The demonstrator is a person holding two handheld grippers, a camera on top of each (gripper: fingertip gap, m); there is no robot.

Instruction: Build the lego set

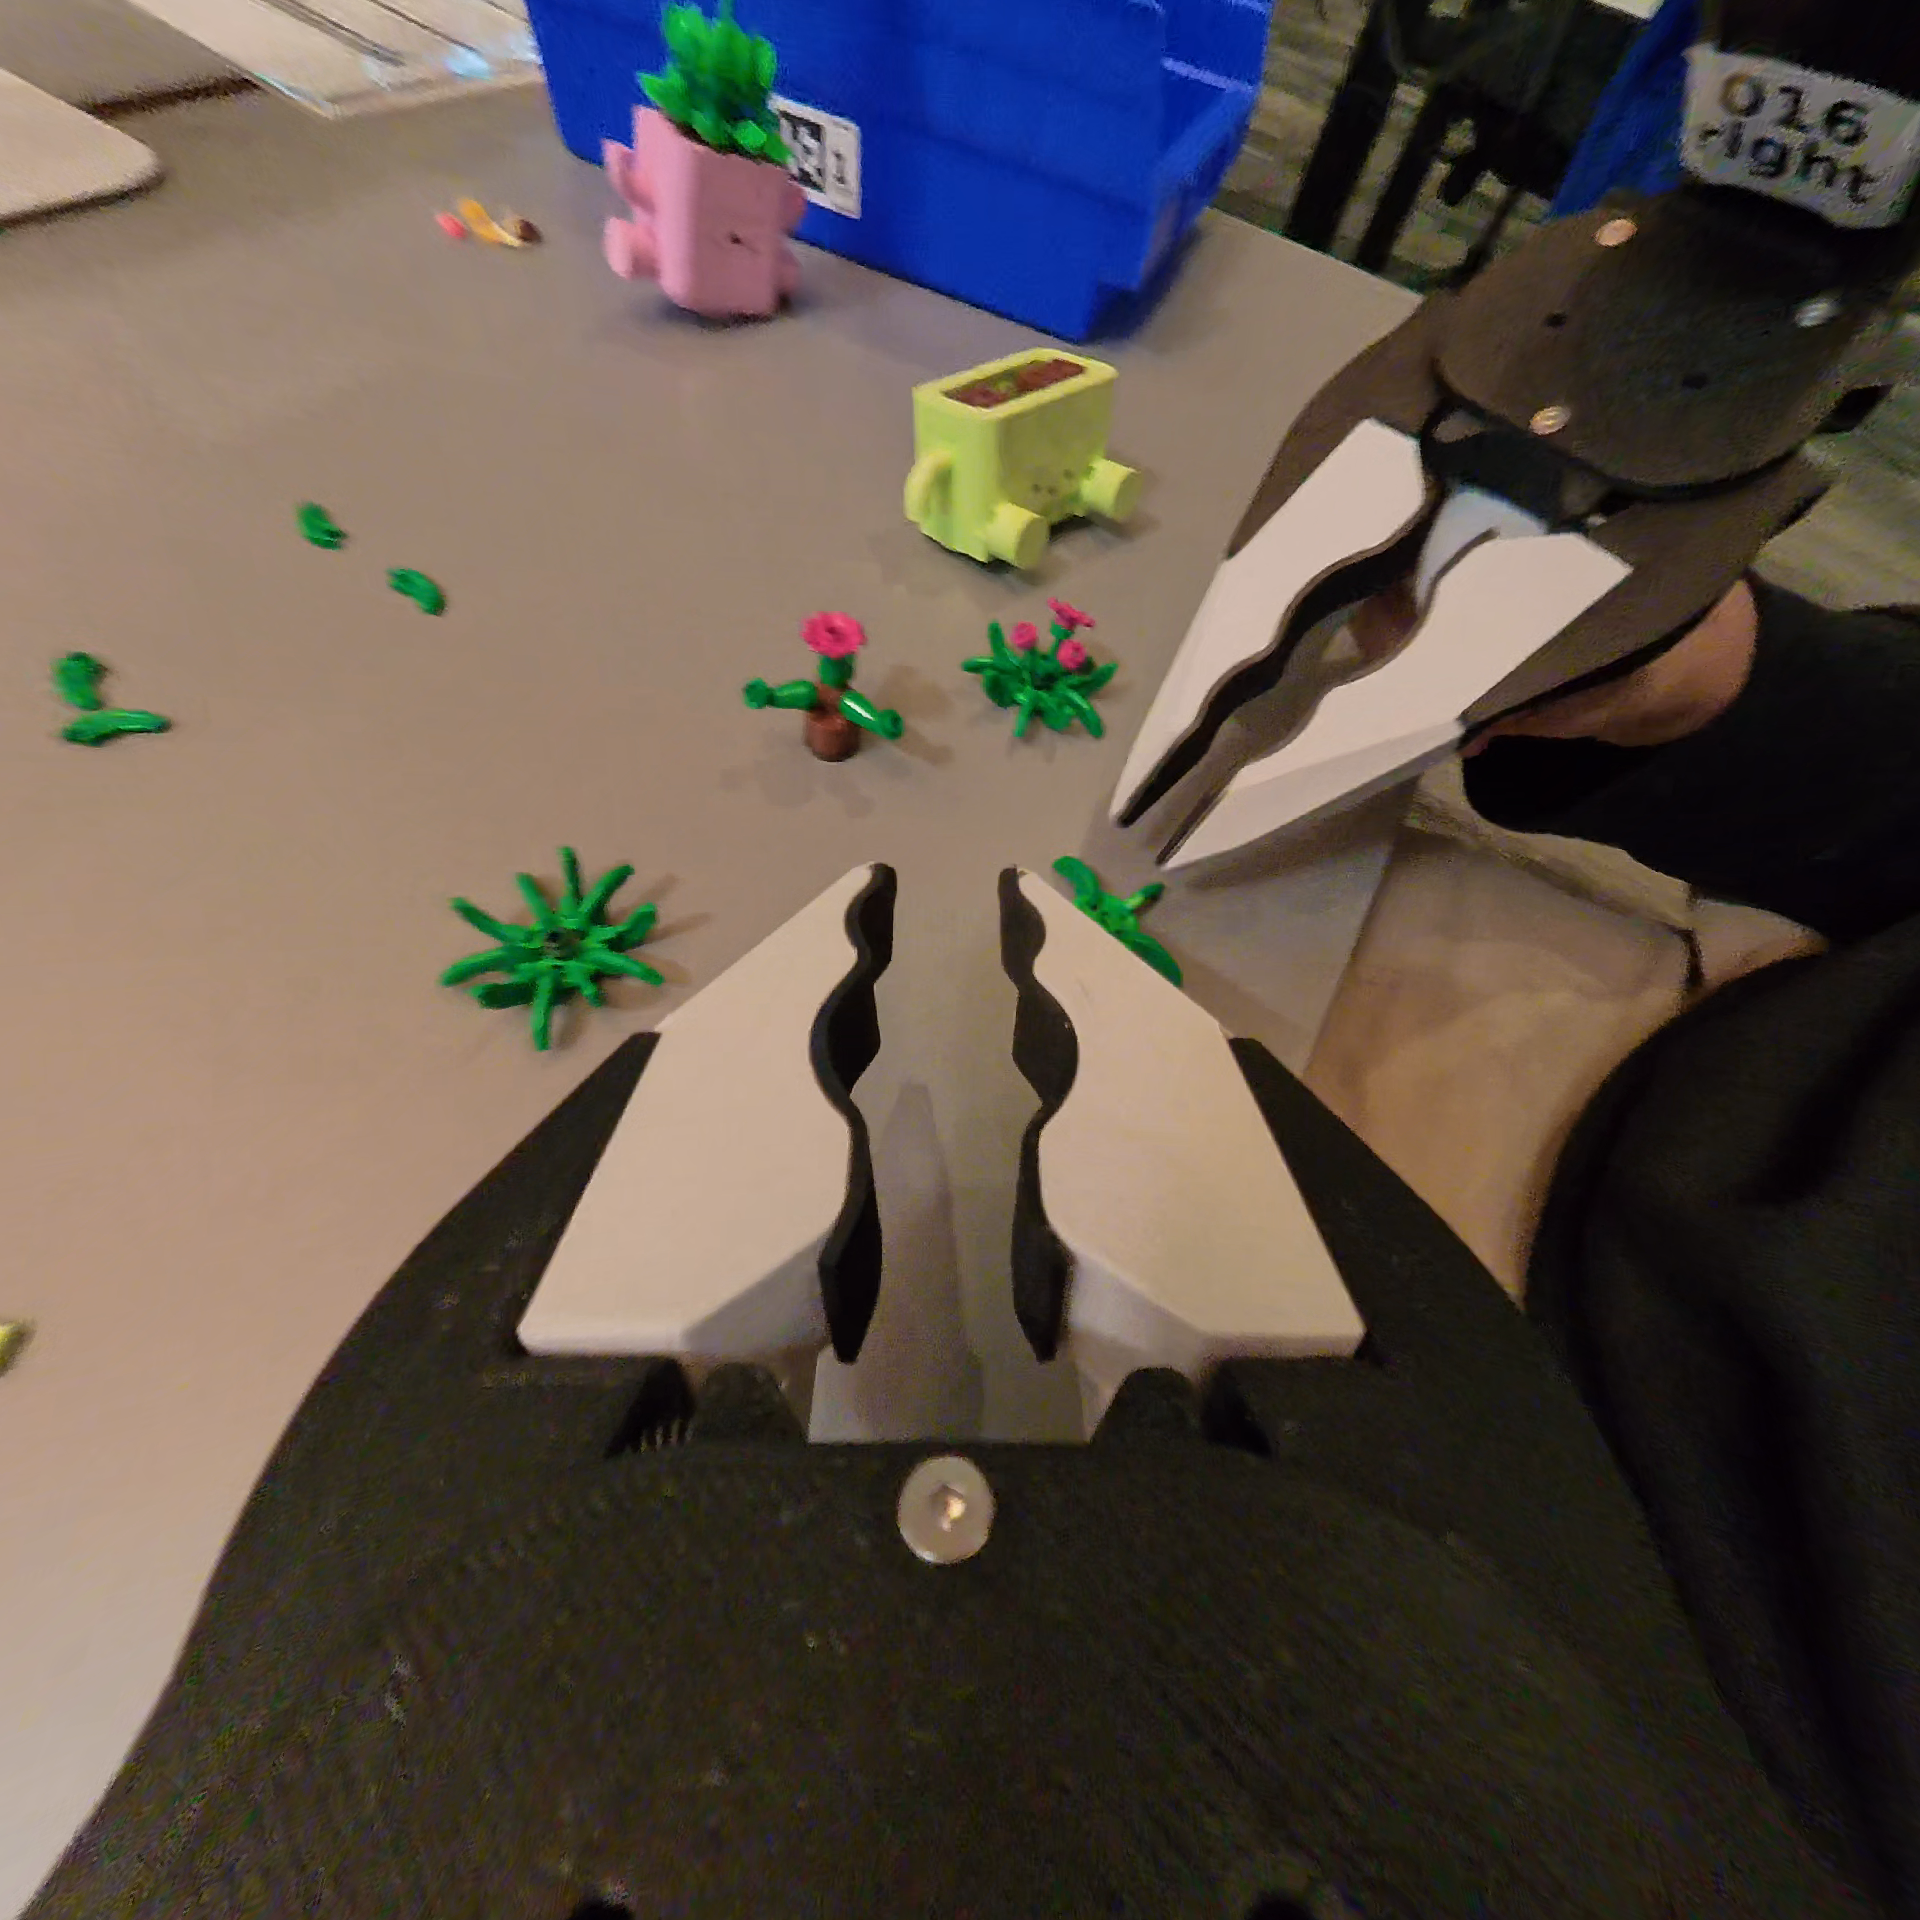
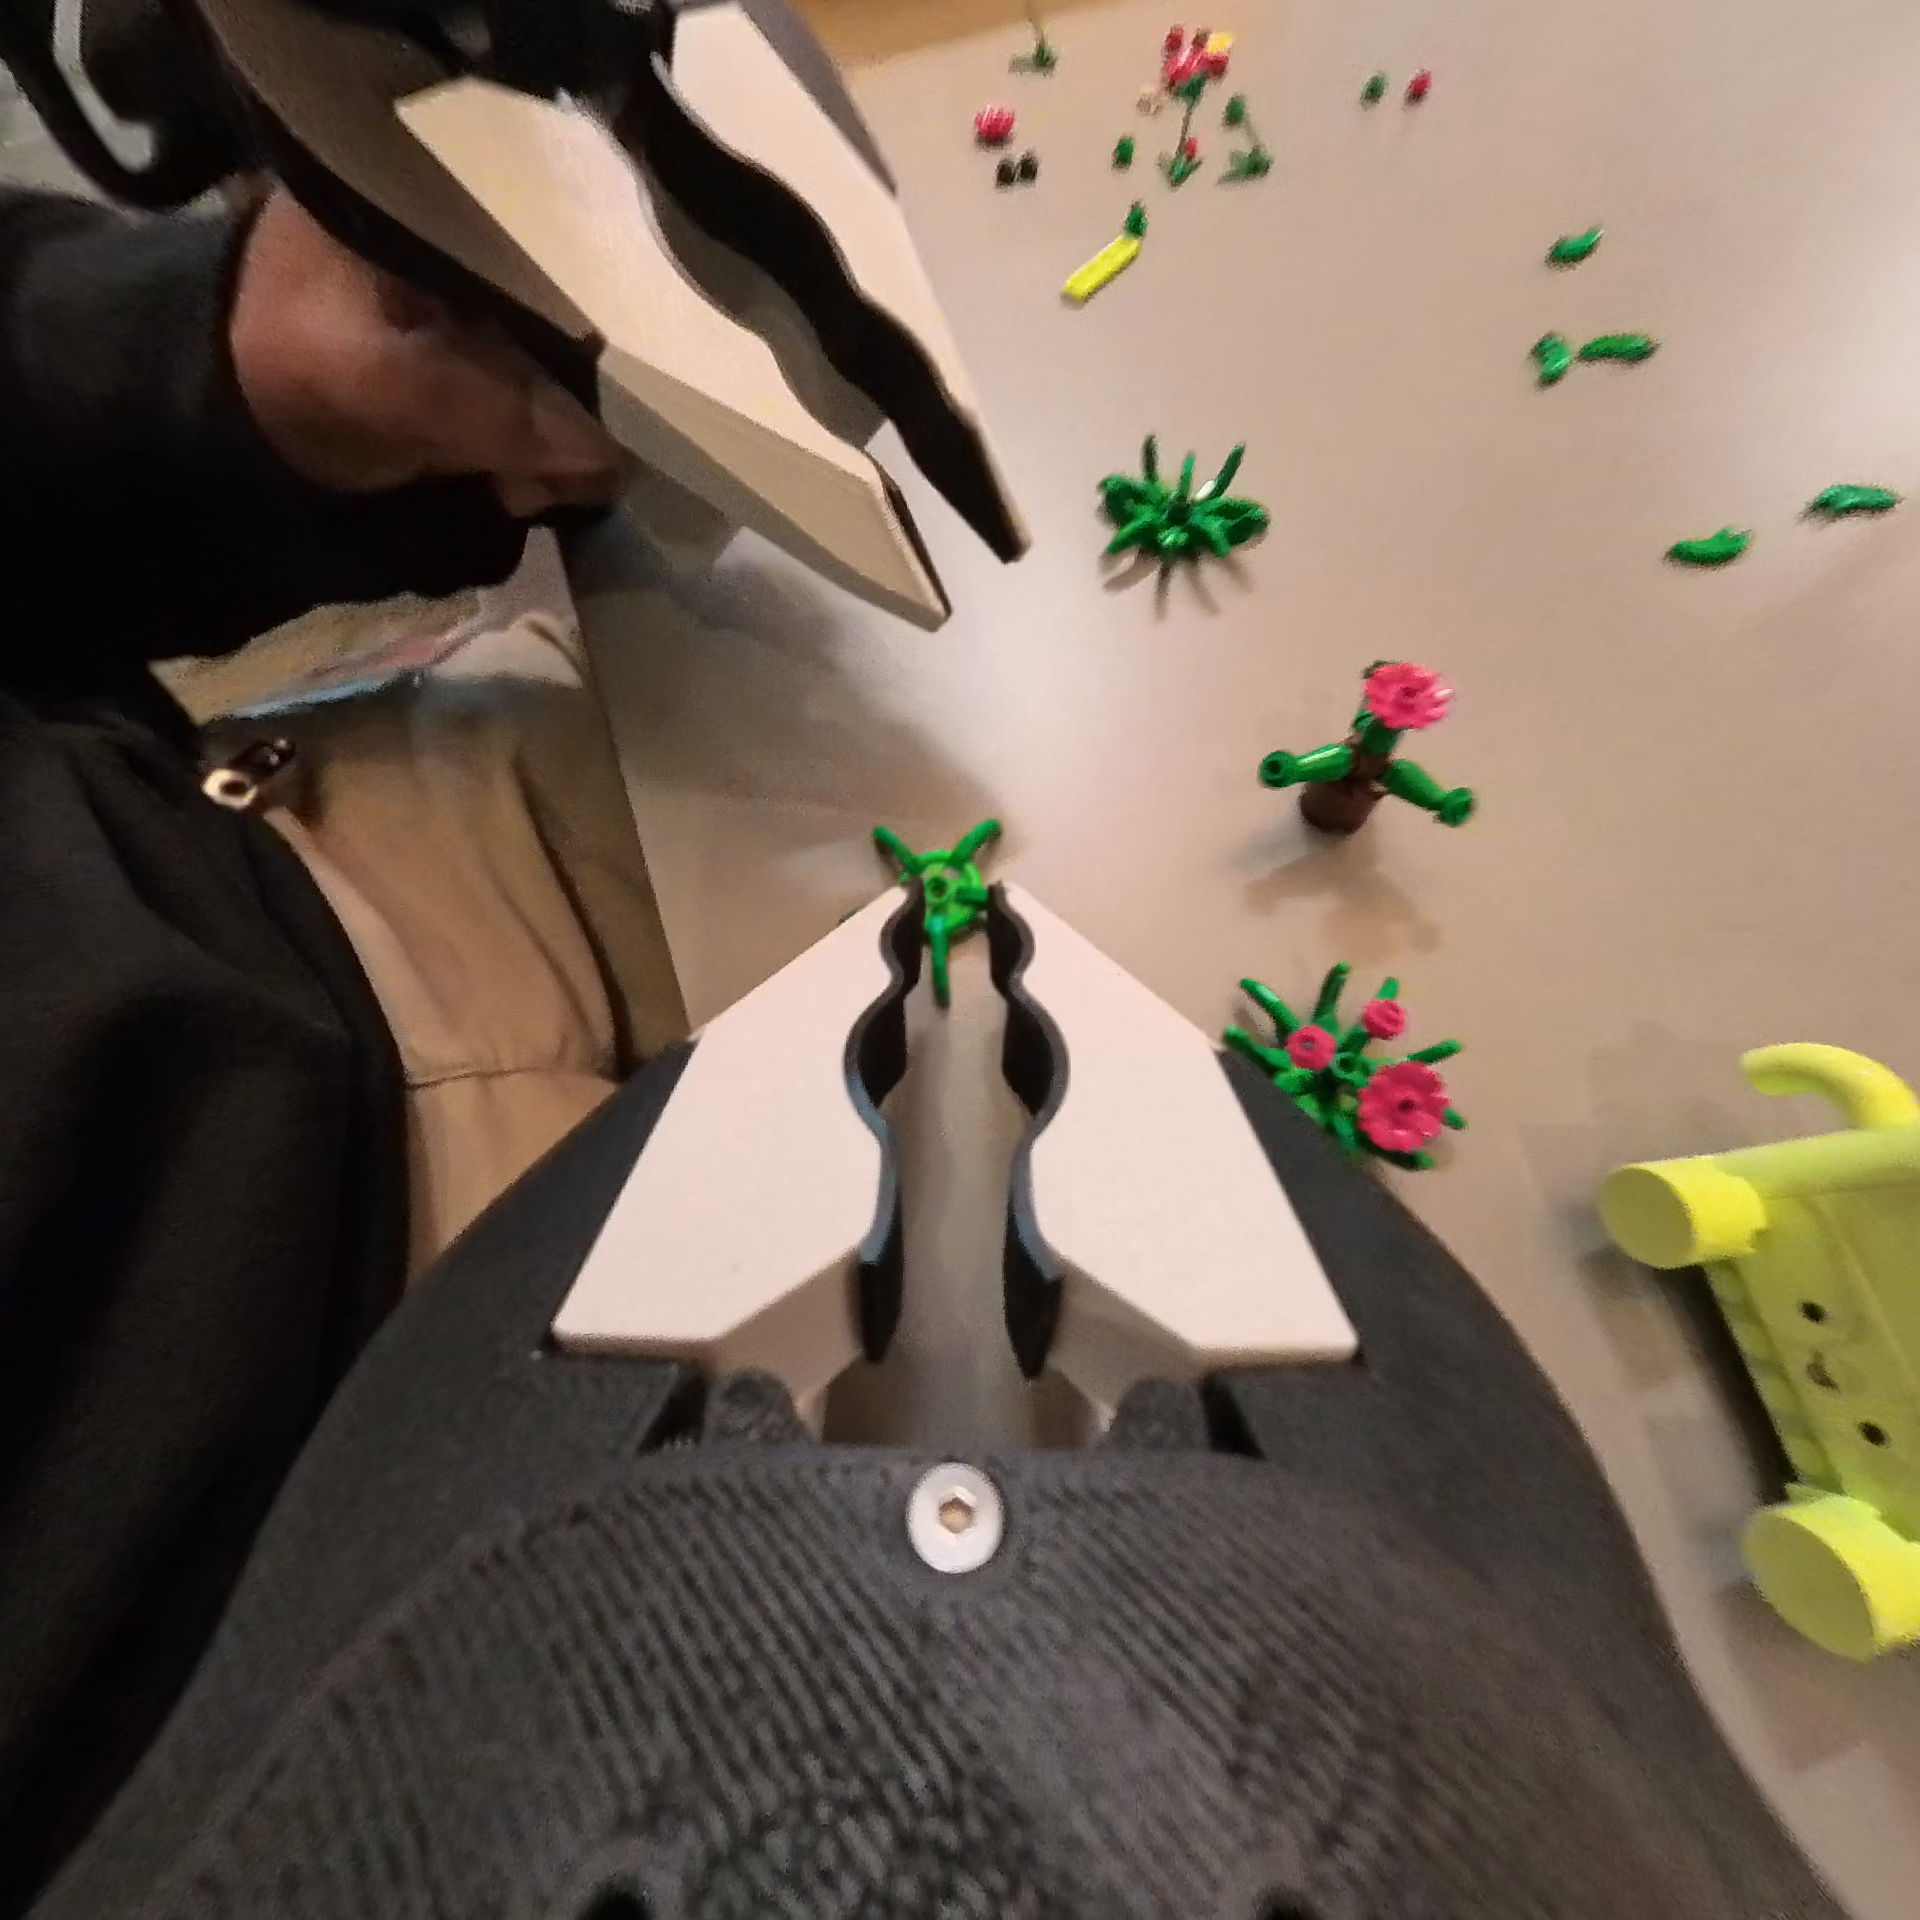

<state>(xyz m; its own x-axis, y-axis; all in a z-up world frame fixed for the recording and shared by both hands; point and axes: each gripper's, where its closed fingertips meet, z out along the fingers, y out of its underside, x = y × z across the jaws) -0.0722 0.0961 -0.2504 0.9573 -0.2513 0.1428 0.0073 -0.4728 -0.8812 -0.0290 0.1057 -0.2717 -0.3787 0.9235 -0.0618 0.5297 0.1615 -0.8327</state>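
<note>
My left gripper (image 1: 945, 878) is open and empty, low over the grey table (image 1: 312, 935) near its front edge. It also shows in the right wrist view (image 2: 977, 584). My right gripper (image 2: 953, 900) is open with a narrow gap. A small green leaf piece (image 2: 948, 902) lies on the table right at its tips and shows between them. In the left wrist view the right gripper (image 1: 1148, 836) hangs just above that leaf piece (image 1: 1117, 920). I cannot tell whether the tips touch it. A spiky green leaf cluster (image 1: 551, 945) lies to the left.
A flower on a brown base (image 1: 831, 691), a leaf bunch with pink flowers (image 1: 1039, 681), a lime-green pot (image 1: 1013, 457), a pink pot holding a green plant (image 1: 717, 197) and a blue bin (image 1: 987, 135) stand farther back. Loose green leaves (image 1: 416, 590) lie to the left. The left gripper's tips are roughly 6 cm from the right gripper's.
</note>
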